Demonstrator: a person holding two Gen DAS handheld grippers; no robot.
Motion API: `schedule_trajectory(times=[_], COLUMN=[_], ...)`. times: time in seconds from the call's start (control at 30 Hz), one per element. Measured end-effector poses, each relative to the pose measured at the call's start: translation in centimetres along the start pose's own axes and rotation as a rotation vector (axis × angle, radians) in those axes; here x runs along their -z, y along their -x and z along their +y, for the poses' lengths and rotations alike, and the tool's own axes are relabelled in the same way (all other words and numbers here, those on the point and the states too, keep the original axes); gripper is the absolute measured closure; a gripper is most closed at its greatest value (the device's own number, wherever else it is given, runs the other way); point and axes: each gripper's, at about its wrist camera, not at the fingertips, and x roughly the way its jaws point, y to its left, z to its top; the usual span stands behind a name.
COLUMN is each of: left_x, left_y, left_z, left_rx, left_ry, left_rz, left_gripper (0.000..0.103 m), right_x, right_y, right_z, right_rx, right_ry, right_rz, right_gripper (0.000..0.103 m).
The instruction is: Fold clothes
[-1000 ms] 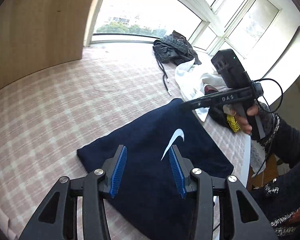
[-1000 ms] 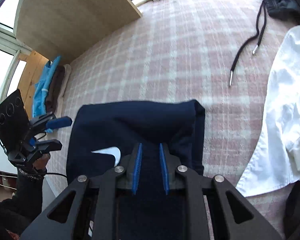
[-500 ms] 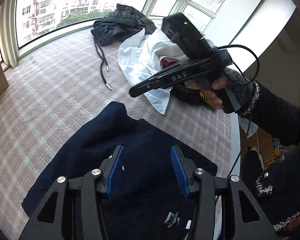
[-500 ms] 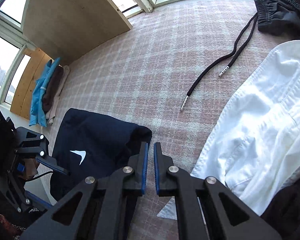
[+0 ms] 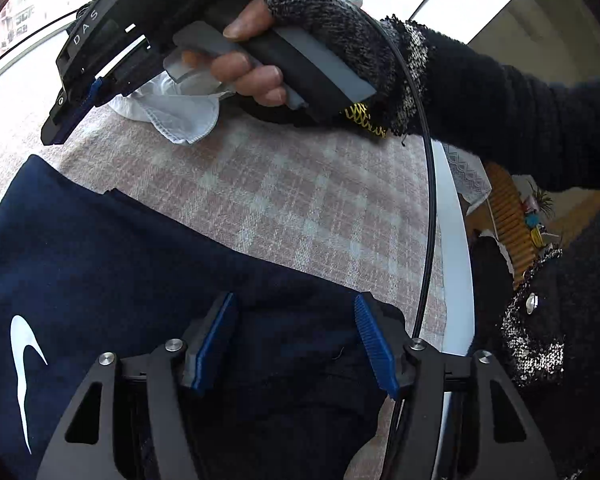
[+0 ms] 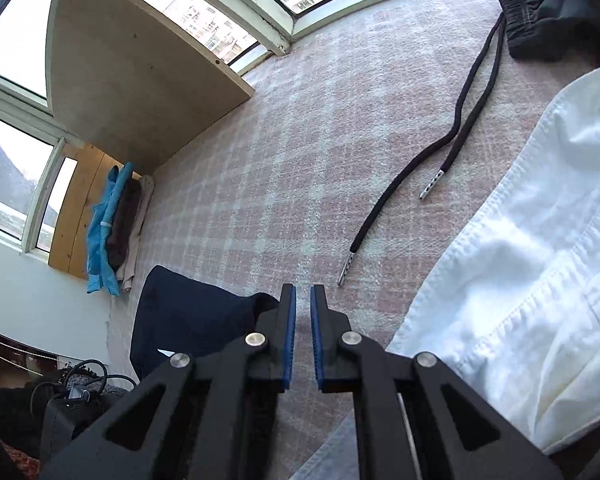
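A navy garment (image 5: 120, 260) with a white swoosh (image 5: 24, 360) lies flat on the pink plaid cover (image 5: 300, 200). My left gripper (image 5: 295, 300) hovers over its near right corner. Its jaws are opening, and the blue pads stand wide apart with fabric below them but not pinched. A hand (image 5: 252, 76) in a fingerless glove holds the right gripper (image 5: 60, 128) above the garment's far edge. In the right wrist view, my right gripper (image 6: 303, 290) has its pads almost together, parting only slightly, with nothing between them. It sits just right of the navy garment (image 6: 188, 312).
A crumpled white shirt (image 6: 520, 280) lies to the right, with a black garment (image 6: 548, 12) and its long drawstring (image 6: 420, 160) behind it. A wooden panel (image 6: 132, 80) and hanging blue clothes (image 6: 104, 232) stand at the far left. The white edge (image 5: 456, 260) of the surface runs near the person.
My left gripper swung right along the navy garment to its near corner, and its jaws widened. The right gripper closed and slid off the garment toward the white shirt.
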Motion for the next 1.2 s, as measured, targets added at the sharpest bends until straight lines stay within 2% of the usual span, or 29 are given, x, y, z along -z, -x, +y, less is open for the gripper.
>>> schedule_trajectory(times=[0.07,0.17,0.3,0.4,0.5,0.57,0.67,0.73,0.83,0.93,0.97,1.03,1.13,1.2], left_x=[-0.3,-0.6,-0.4,-0.1,-0.9,-1.8,-3.1,-3.1,-2.8,-2.5,-2.5,-2.3,-2.1,-2.1], left_y=[0.3,1.6,5.6,8.4,9.2,8.2,4.8,2.3,1.1,0.3,0.2,0.0,0.3,1.2], left_z=[0.3,0.8,2.3,5.2,7.8,8.1,7.3,7.1,5.1,3.8,3.6,3.3,3.3,3.5], left_rx=[0.028,0.047,-0.018,-0.094,-0.098,-0.073,-0.061,-0.089,-0.183,-0.228,-0.229,-0.239,-0.241,-0.235], left_ry=[0.05,0.107,0.105,0.163,0.213,0.188,0.133,0.111,-0.028,-0.104,-0.11,-0.121,-0.102,-0.062], left_rz=[0.0,-0.033,-0.099,-0.137,-0.177,-0.185,-0.112,-0.031,0.007,0.025,0.023,0.012,-0.015,-0.034], left_gripper=[0.044,0.044,0.044,0.044,0.044,0.044,0.044,0.044,0.043,0.033,0.028,0.025,0.025,0.037], right_x=[0.1,0.3,1.2,1.5,1.5,1.7,2.0,2.0,1.7,1.4,1.4,1.3,0.8,0.5], right_y=[-0.4,-2.0,-0.9,0.1,-1.2,-2.5,-3.7,-4.0,-4.5,-4.0,-3.4,-1.4,1.2,1.1], right_z=[2.1,4.2,2.7,1.1,-0.5,-0.5,0.5,1.0,0.7,-0.9,-1.2,-0.9,0.8,3.2], right_rx=[-0.063,-0.072,-0.015,0.038,0.002,-0.006,-0.024,-0.062,-0.095,-0.081,-0.048,0.019,0.006,-0.043], right_ry=[0.048,0.09,0.047,0.021,-0.009,0.011,0.061,0.078,0.064,-0.026,-0.049,-0.036,-0.017,0.041], right_rz=[0.012,0.032,0.033,0.026,0.081,0.12,0.151,0.166,0.171,0.117,0.085,0.027,-0.05,-0.035], right_gripper=[0.094,0.092,0.092,0.092,0.095,0.095,0.096,0.096,0.096,0.101,0.101,0.096,0.094,0.094])
